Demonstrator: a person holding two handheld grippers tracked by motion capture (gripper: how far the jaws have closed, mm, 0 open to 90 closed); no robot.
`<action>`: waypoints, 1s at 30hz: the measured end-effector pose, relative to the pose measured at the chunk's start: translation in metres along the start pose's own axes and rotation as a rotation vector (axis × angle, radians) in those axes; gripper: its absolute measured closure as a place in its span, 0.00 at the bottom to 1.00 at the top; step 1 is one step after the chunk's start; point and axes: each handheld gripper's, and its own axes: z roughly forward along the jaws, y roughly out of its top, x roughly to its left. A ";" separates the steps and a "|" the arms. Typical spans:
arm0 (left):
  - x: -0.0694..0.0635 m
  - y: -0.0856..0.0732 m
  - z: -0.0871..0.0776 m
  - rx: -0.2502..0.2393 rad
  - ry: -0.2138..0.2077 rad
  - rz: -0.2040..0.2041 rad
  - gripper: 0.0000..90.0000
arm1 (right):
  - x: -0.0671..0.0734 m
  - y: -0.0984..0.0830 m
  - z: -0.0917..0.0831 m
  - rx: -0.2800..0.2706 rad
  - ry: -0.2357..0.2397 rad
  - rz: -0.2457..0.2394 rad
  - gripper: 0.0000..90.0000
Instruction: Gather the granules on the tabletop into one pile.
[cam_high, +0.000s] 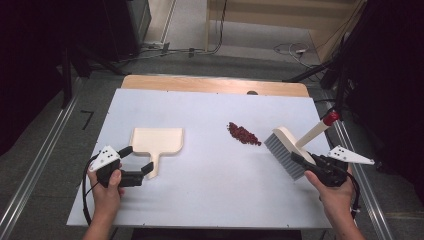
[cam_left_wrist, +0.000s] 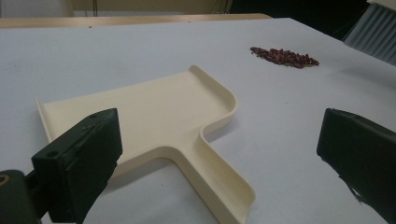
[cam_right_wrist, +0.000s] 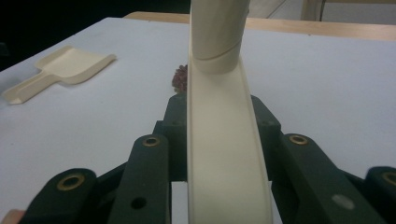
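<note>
Right tongs (cam_high: 300, 161): clamped on the cream head of a hand brush (cam_high: 287, 148), both jaws pressed against its sides as seen in the right gripper view. The brush is tilted, its grey bristles facing the tabletop toward 7 o'clock and its handle rising toward 2 o'clock, ending in a red cap (cam_high: 330, 118). Whether the bristles touch the surface cannot be told.

Left tongs (cam_high: 137, 164): spread wide, holding nothing. Its jaws stand on either side of the handle of a cream dustpan (cam_high: 159, 142), apart from it, the handle end lying between them in the left gripper view. The dustpan lies flat at the left of the tabletop, pan toward 12 o'clock and handle toward 6 o'clock.

A small pile of red beans (cam_high: 243, 133) lies near the centre of the white tabletop (cam_high: 210, 190), at 10 o'clock from the brush bristles and just beside them, and at 3 o'clock from the dustpan, well apart from it.
</note>
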 end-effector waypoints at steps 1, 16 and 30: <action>0.000 0.000 -0.001 0.001 0.001 0.001 0.01 | -0.002 -0.001 -0.001 0.002 -0.005 0.006 0.73; 0.000 0.000 -0.001 0.001 -0.008 0.017 0.01 | -0.028 -0.013 -0.002 -0.018 -0.111 0.085 0.73; -0.002 0.000 -0.001 -0.012 -0.032 0.030 0.01 | -0.027 -0.015 0.003 -0.005 -0.112 0.096 0.73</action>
